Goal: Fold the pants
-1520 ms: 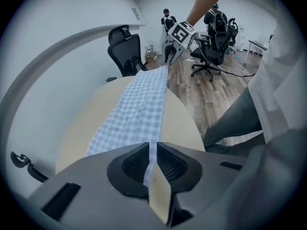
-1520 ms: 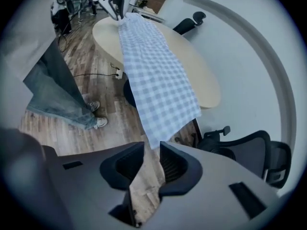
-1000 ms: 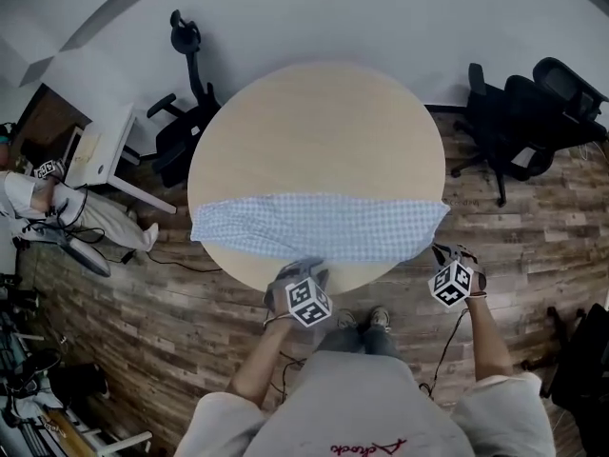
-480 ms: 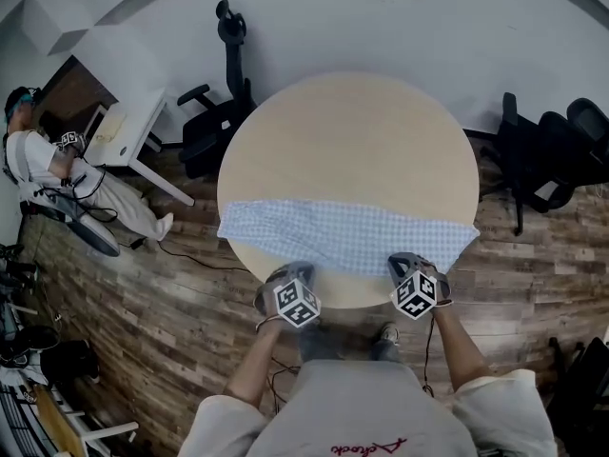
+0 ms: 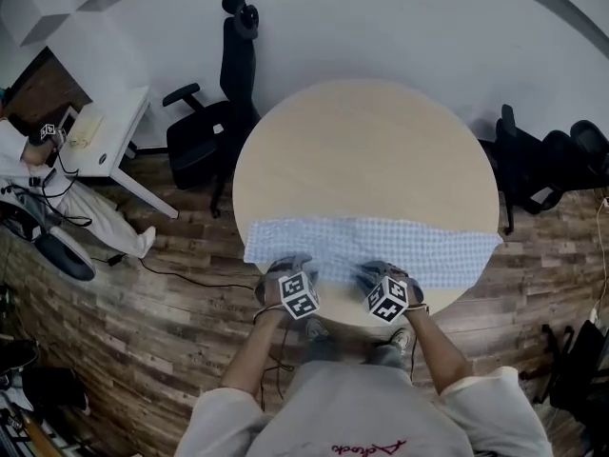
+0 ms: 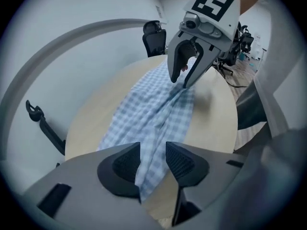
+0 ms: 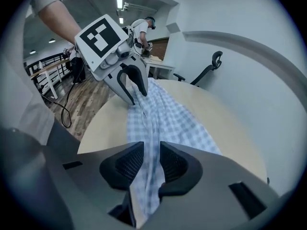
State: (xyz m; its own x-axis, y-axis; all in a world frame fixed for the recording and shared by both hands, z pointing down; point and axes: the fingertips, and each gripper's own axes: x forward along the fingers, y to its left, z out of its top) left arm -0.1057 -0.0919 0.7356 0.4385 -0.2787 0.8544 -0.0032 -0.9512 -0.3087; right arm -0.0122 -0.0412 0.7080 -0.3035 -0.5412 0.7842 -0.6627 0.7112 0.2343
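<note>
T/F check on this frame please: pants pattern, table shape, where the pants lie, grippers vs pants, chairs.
1. The pants are blue-and-white checked. True.
2. The table is square. False: it is round.
3. The pants lie on the far side of the table. False: they stretch across the near side, next to the person.
4. Both grippers are clear of the pants. False: the cloth runs between the fingers of the left gripper and of the right gripper. Both sets of jaws have just been opening and stand apart.
5. A black office chair stands beyond the table. True.
</note>
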